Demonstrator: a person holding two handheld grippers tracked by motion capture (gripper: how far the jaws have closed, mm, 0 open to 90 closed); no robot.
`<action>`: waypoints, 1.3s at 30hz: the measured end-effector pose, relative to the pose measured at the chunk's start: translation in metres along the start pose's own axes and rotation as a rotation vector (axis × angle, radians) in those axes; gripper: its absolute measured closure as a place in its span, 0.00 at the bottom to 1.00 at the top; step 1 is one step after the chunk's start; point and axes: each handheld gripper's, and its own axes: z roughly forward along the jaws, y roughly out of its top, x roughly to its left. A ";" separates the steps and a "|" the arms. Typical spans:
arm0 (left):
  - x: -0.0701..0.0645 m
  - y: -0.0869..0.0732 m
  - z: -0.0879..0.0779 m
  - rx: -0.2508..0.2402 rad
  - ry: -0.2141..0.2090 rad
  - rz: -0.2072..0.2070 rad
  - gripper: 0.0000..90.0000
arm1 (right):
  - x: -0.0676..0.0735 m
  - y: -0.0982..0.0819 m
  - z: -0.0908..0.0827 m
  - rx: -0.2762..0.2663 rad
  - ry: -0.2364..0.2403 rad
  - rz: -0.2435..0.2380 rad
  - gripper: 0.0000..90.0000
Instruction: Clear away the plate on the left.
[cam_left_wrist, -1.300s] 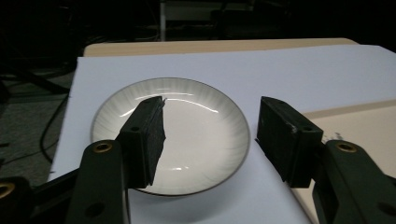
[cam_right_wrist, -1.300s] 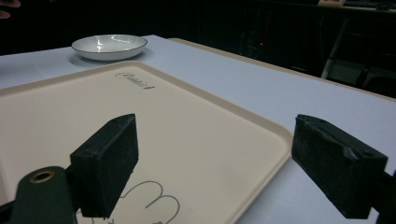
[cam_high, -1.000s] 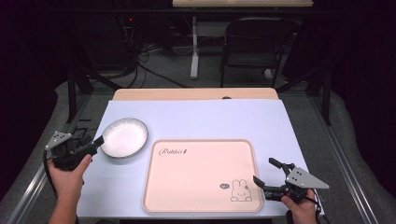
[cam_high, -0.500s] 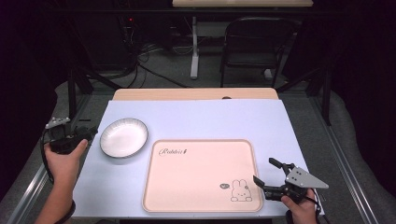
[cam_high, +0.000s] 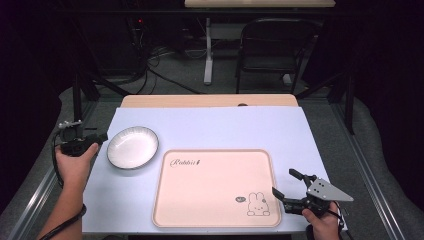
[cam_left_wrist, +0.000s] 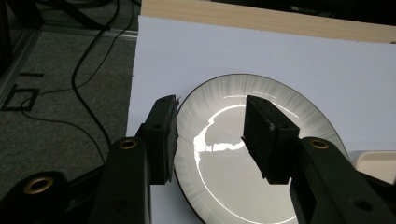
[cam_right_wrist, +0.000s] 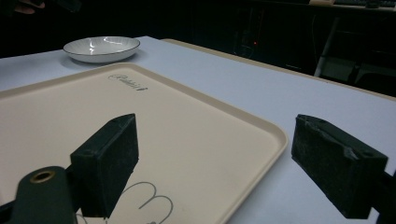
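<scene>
Table has a pale lavender-white top sheet, with a wooden strip showing along the far edge. Behind it on the grey floor: a black chair, a white desk leg and loose cables. Biggest item on the table is the cream tray, near-centre toward the front, with script lettering at its far-left corner and a rabbit drawing at its near-right corner; nothing lies on it. White bowl with a dark rim sits just off the tray's far-left corner, apart from it, empty, glare on the glaze. Left tongs are at the table's left edge, held in the left hand, tips pointing at the bowl's left rim; in the left gripper view the jaws are open, one outside the rim and one over the bowl's inside, gripping nothing; contact with the rim can't be told. Right tongs sit at the tray's near-right corner, jaws wide apart and empty; right gripper view shows one jaw over the tray, the other over bare table past the tray lip. Nothing lies between either tongs and the bowl or tray.
</scene>
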 end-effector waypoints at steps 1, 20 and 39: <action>0.001 0.000 0.002 0.007 0.001 -0.006 0.61 | 0.000 0.000 0.000 0.000 0.000 -0.001 0.16; 0.011 -0.014 0.039 0.152 0.020 -0.094 0.65 | -0.002 0.000 -0.002 0.004 -0.002 0.003 0.16; 0.013 -0.023 0.067 0.233 0.002 -0.132 0.66 | -0.003 0.000 -0.003 0.002 -0.007 -0.007 0.16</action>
